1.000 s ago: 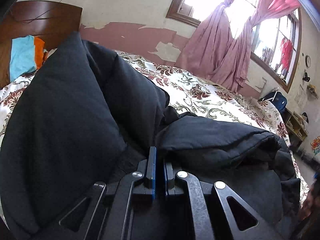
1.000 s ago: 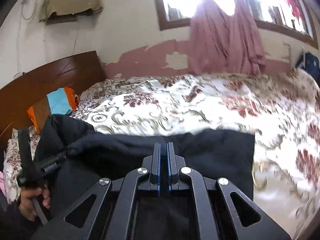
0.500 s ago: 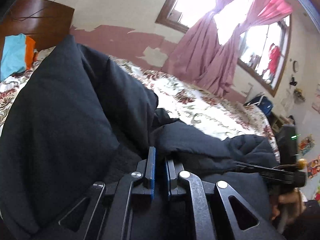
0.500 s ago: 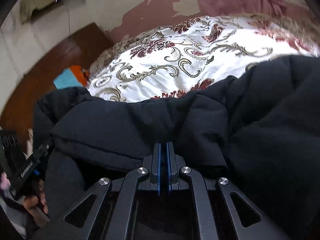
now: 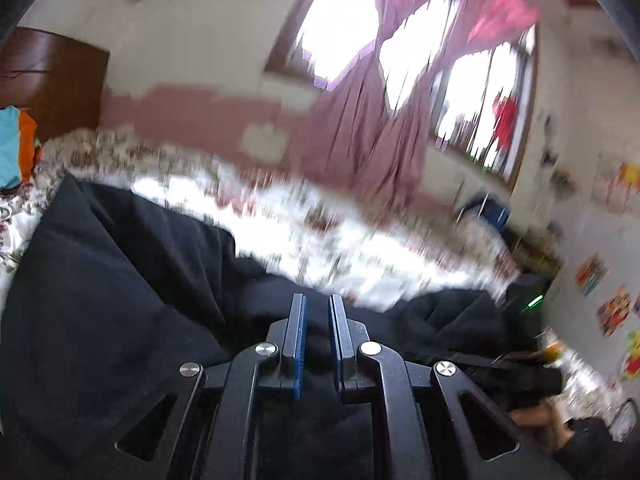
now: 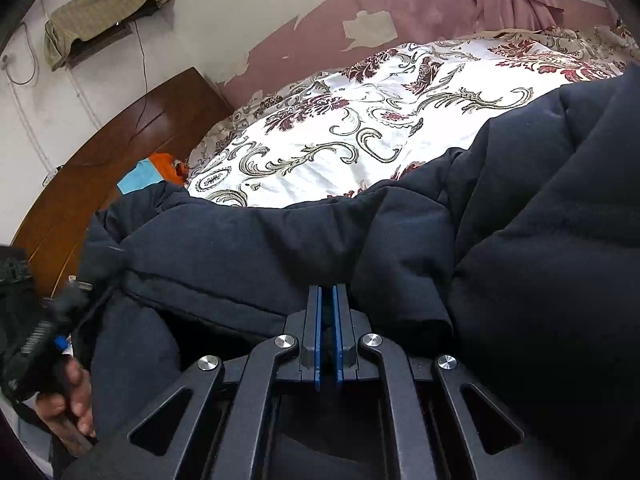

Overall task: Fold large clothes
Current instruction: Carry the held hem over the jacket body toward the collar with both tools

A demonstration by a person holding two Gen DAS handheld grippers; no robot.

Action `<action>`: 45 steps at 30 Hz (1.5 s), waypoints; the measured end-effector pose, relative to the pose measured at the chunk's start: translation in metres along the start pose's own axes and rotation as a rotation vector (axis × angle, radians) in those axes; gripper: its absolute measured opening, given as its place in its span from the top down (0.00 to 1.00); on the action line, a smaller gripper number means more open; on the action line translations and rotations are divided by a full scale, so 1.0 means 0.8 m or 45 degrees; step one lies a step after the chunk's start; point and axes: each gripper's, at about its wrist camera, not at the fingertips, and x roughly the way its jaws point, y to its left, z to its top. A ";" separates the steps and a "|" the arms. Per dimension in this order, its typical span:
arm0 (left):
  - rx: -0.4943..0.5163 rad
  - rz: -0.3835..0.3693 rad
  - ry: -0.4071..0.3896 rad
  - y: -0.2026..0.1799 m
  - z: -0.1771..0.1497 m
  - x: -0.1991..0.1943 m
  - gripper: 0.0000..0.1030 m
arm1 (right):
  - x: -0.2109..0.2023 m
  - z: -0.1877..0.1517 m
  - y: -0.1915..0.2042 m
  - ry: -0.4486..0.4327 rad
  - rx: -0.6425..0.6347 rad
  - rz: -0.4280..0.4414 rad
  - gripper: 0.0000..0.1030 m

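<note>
On the far left of the right wrist view, a person's hand (image 6: 66, 404) holds the handle of the left gripper (image 6: 86, 286), whose tip reaches to the edge of the big, dark navy padded jacket (image 6: 520, 280). The jacket lies in thick folds on the bed with the white, glossy cover printed with dark red flowers and grey scrolls (image 6: 360, 128); it takes the whole lower half of this view. In the middle, the right gripper (image 6: 328, 294) has its blue-lined fingers pressed nearly together on a fold of the jacket's edge. Behind, at the left, stand a brown wooden headboard (image 6: 132, 148) and a turquoise and orange cloth (image 6: 154, 172).

In the left wrist view, which is blurred, the same jacket (image 5: 100, 300) fills the left and the bottom. The left gripper (image 5: 318, 304) has just been opening its jaws a little: a narrow gap is between the blue pads, and dark cloth shows in this gap, but the pads do not seem to press it. Further right hang pink curtains (image 5: 360, 132) at a bright window (image 5: 340, 28).
</note>
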 end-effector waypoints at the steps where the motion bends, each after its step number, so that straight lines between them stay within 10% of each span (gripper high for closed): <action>1: 0.006 0.035 0.074 0.001 -0.003 0.017 0.90 | 0.001 0.000 -0.001 0.001 0.003 0.003 0.95; 12: 0.093 0.221 0.250 -0.001 -0.021 0.052 0.90 | 0.008 0.001 -0.002 0.045 0.015 0.007 0.95; 22: 0.071 0.375 0.555 0.020 -0.014 0.131 0.96 | 0.096 0.028 0.006 0.299 -0.100 -0.209 1.00; 45: 0.094 0.282 0.373 0.017 -0.023 0.097 0.95 | 0.059 0.018 -0.001 0.190 -0.061 -0.155 1.00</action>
